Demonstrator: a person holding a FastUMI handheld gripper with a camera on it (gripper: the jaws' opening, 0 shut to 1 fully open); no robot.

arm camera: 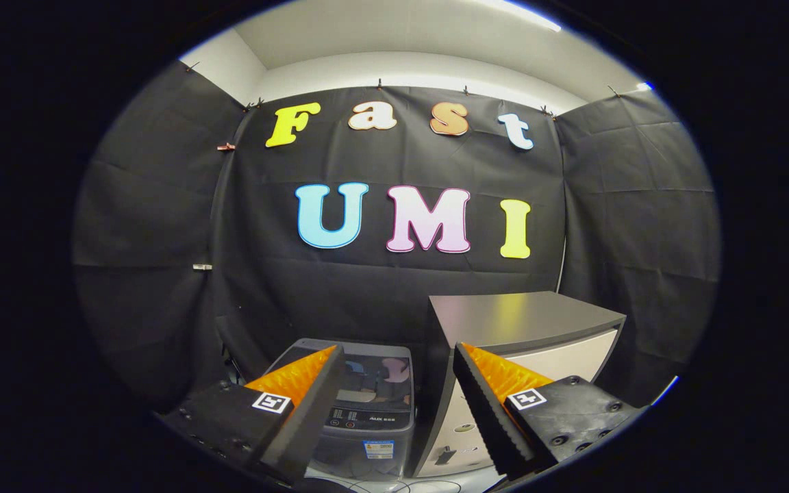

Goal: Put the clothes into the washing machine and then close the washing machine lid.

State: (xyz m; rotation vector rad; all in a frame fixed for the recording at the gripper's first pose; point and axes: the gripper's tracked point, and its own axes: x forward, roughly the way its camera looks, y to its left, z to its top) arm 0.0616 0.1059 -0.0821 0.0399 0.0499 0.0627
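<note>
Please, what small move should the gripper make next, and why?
Probably lower toward the washing machine. The hand-held gripper is open and holds nothing, well above the machine, whose lid looks closed, beside a cabinet.

**Washing machine, lid down**

A small grey top-loading washing machine (367, 411) stands upright on the floor (its dark glossy lid lies flat, closed), just beside a taller cabinet (524, 322), its control panel facing forward, seen between the fingers.
</note>
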